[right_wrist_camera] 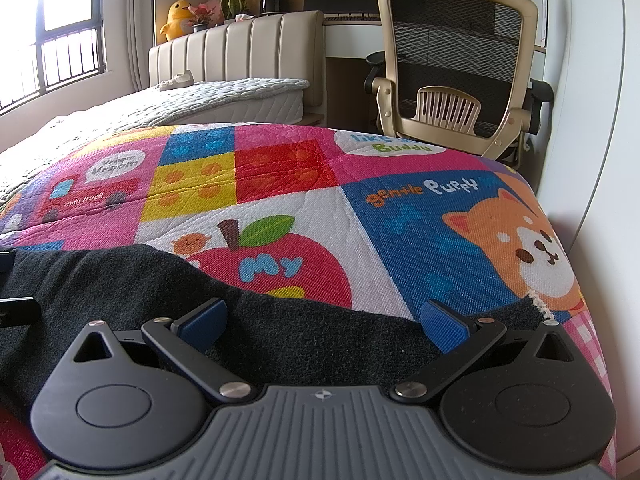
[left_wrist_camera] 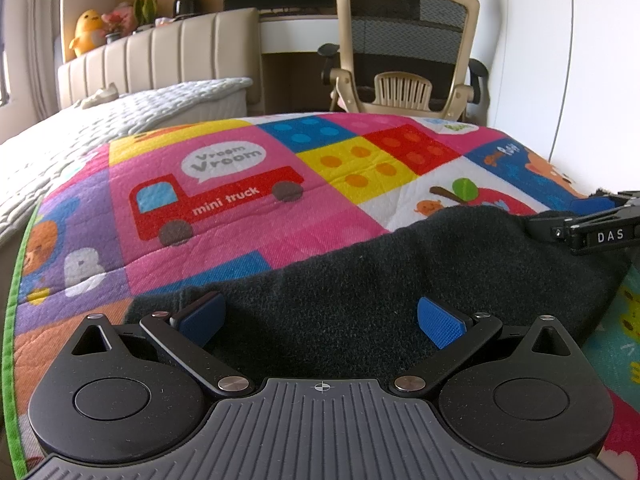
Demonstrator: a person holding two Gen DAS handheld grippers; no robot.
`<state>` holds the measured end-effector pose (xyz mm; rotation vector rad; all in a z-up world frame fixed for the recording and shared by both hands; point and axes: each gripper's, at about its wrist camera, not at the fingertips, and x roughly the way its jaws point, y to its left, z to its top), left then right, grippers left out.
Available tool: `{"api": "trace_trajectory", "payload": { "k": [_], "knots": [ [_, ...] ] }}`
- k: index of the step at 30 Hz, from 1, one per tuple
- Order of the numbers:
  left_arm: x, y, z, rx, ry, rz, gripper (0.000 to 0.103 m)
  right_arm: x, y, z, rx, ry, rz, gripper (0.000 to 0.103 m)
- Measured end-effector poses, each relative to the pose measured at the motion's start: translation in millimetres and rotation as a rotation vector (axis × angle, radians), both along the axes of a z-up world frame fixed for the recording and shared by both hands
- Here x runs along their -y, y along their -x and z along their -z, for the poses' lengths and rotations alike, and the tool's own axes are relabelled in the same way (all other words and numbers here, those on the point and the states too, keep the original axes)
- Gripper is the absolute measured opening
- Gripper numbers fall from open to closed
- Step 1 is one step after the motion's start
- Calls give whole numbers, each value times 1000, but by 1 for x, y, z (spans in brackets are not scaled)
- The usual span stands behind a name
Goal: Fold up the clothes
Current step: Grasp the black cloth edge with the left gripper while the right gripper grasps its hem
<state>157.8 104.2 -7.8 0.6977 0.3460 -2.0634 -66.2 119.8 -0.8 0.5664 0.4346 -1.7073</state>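
A black fleece garment (left_wrist_camera: 380, 264) lies flat on a colourful printed mat (left_wrist_camera: 240, 184). My left gripper (left_wrist_camera: 320, 320) is open, its blue pads spread wide just above the garment's near left part. My right gripper (right_wrist_camera: 322, 322) is open too, over the garment's right part (right_wrist_camera: 280, 320), near a frayed white-tipped corner (right_wrist_camera: 538, 300). The right gripper also shows in the left wrist view (left_wrist_camera: 592, 228), at the garment's far right edge. A bit of the left gripper (right_wrist_camera: 16, 304) shows at the left edge of the right wrist view.
The mat (right_wrist_camera: 400, 200) covers the foot of a bed with a grey quilted cover (left_wrist_camera: 120, 120) and beige headboard (left_wrist_camera: 168, 52). A beige mesh office chair (left_wrist_camera: 404, 48) stands beyond the mat, by a white wall (left_wrist_camera: 580, 80). A window (right_wrist_camera: 48, 32) is at left.
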Motion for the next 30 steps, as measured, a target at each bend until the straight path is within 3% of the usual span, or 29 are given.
{"api": "trace_trajectory", "payload": {
  "k": [7, 13, 15, 18, 20, 26, 28, 30],
  "knots": [
    [3, -2, -2, -1, -21, 23, 103, 0, 0, 0, 0, 0, 0, 103],
    [14, -32, -16, -227, -112, -16, 103, 0, 0, 0, 0, 0, 1, 103],
    [13, -39, -28, -271, -95, -42, 103, 0, 0, 0, 0, 0, 1, 103],
    [4, -58, -46, -342, -11, -72, 103, 0, 0, 0, 0, 0, 2, 103],
    [5, -72, -50, -372, -7, -99, 103, 0, -1, 0, -3, -1, 3, 103],
    [21, -104, -35, -372, -143, -204, 103, 0, 1, -2, 40, -6, 20, 103],
    [21, -103, -30, -340, -163, -191, 103, -4, 2, -6, 69, -39, 27, 103],
    [21, -99, -24, -299, -182, -175, 103, 0, -2, -7, 35, -79, 25, 103]
  ]
}}
